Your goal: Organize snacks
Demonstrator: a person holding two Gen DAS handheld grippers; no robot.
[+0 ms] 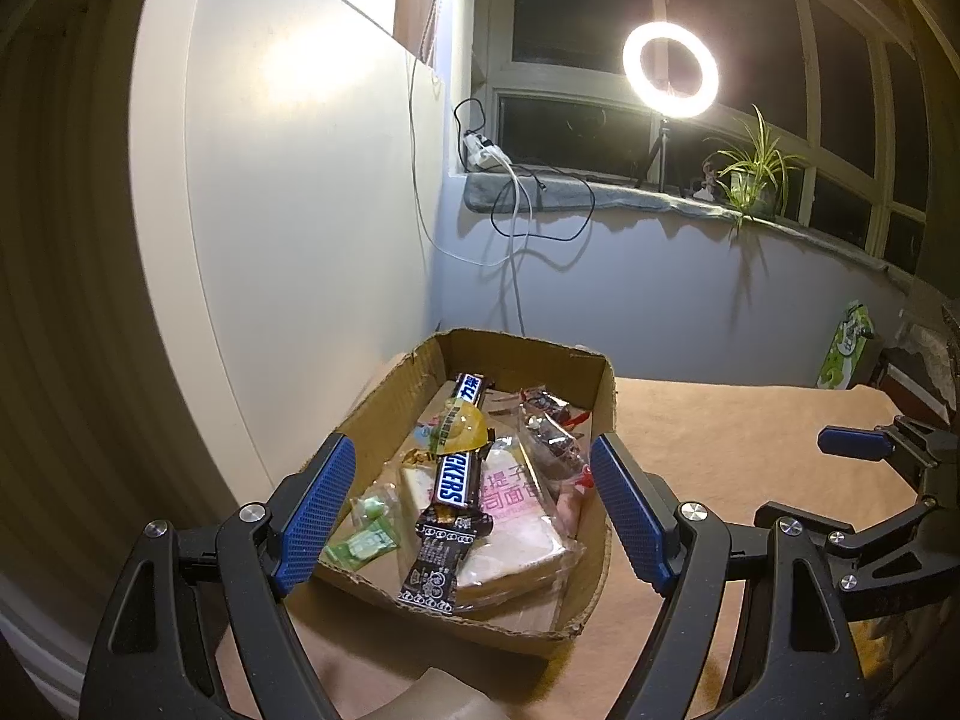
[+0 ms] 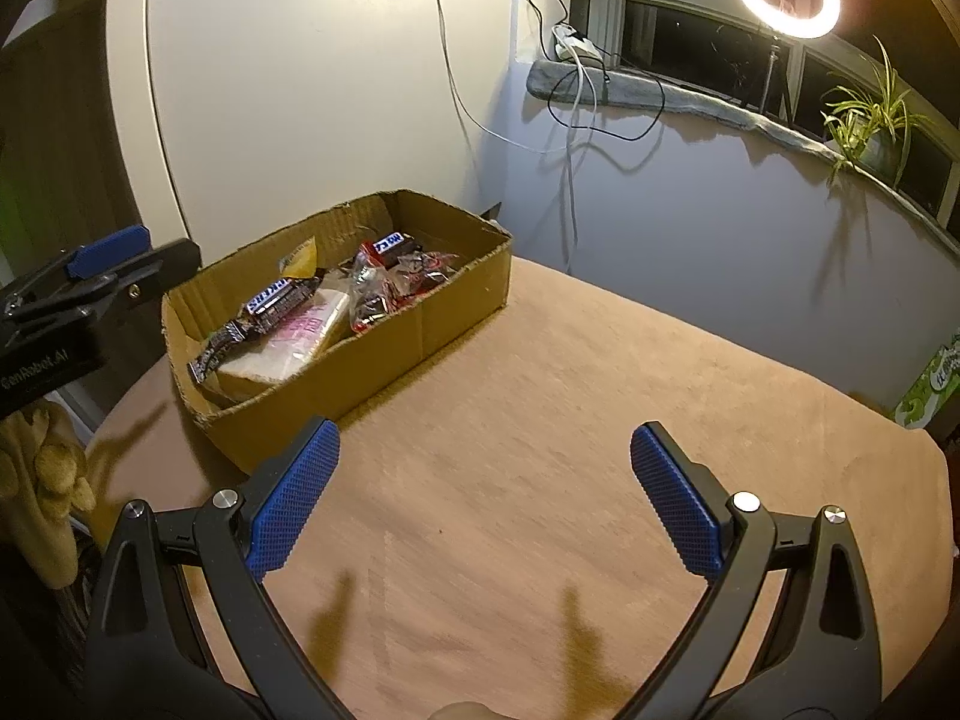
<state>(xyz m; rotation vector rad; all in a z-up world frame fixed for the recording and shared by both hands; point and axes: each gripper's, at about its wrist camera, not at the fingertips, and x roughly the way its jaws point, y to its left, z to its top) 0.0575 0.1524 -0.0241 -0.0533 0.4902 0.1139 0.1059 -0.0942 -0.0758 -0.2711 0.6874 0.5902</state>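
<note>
A shallow cardboard box with rough, torn edges stands on the table, which is covered by a soft, matte cloth of peach-brown colour. The snacks lie inside this box, in a loose pile.

On top lies a long Snickers bar in a glossy brown wrapper, and a second Snickers bar rests near the far wall of the box. Under the first bar there is a triangular sandwich in clear, shiny plastic with a pink label. A flat black packet with white print leans over the near edge of the pile. At the near left corner are small green candies in transparent wrap. A yellow jelly cup with a rounded shape sits between the two bars, and crinkled red and clear wrappers fill the right side.

The left tool hangs above the near end of the box. Its fingers, black plastic with blue pads of a fine grid texture, are spread wide and grasp nothing.

The right tool is over the bare cloth, to the right of the box and well apart from it. Its fingers are also spread wide, with nothing between them.

A round ring lamp shines on the stone window sill, near a green plant with thin leaves.
</note>
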